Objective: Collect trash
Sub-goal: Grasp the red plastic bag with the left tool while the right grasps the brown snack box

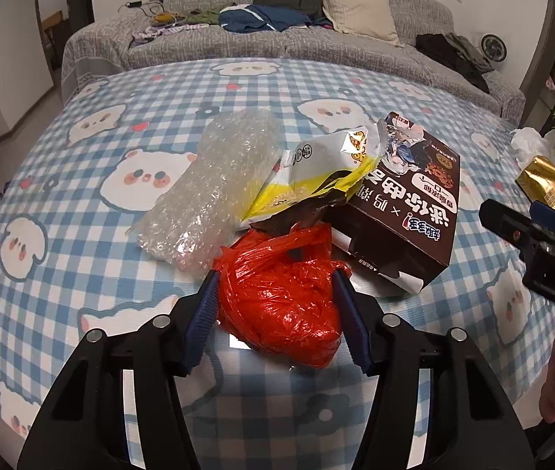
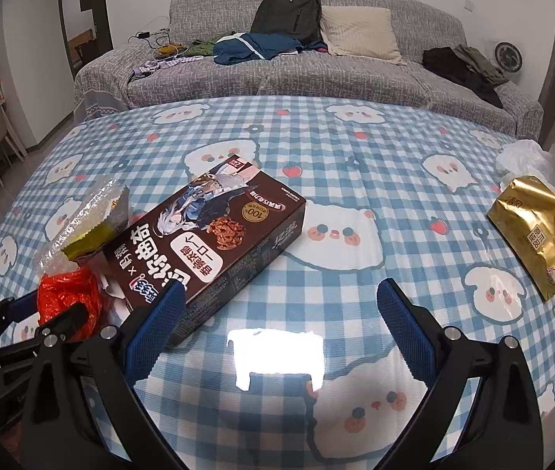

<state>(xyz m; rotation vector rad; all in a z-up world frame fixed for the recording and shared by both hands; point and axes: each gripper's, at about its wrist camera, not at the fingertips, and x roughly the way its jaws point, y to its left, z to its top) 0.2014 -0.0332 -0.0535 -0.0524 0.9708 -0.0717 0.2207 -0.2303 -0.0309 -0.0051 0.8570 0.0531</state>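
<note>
We take the red plastic bag (image 1: 281, 293) as our landmark, because the coming move turns on how it sits inside our left gripper (image 1: 275, 280). The bag lies crumpled on the checked tablecloth (image 1: 81, 211), directly between the two blue pads, and both pads appear to touch its sides, so we read this claw as clenched on the bag, though how firmly it bites into the loose film we cannot tell. The bag has no real long axis; it is a rounded lump, slightly taller toward its far end, so the grip direction matters little. Just beyond the bag, touching its far edge, lie the yellow snack wrapper (image 1: 316, 172) and, left of that, the bubble wrap (image 1: 207, 180). Right of the bag and touching it lies the brown biscuit box (image 1: 407, 211), its long axis running away from us and slightly rightward. Our right gripper (image 2: 279, 301) stands released, jaws wide with nothing between them, its left pad just beside the near end of the box. So the left hand is plainly nearer the bag, the right nearer the box. Well to the right of the bag lies a gold packet (image 2: 536, 235), with a white plastic bag (image 2: 524, 156) behind it at the table's edge. We judge the lift must come straight up, lest the bag drag the wrapper along.
</note>
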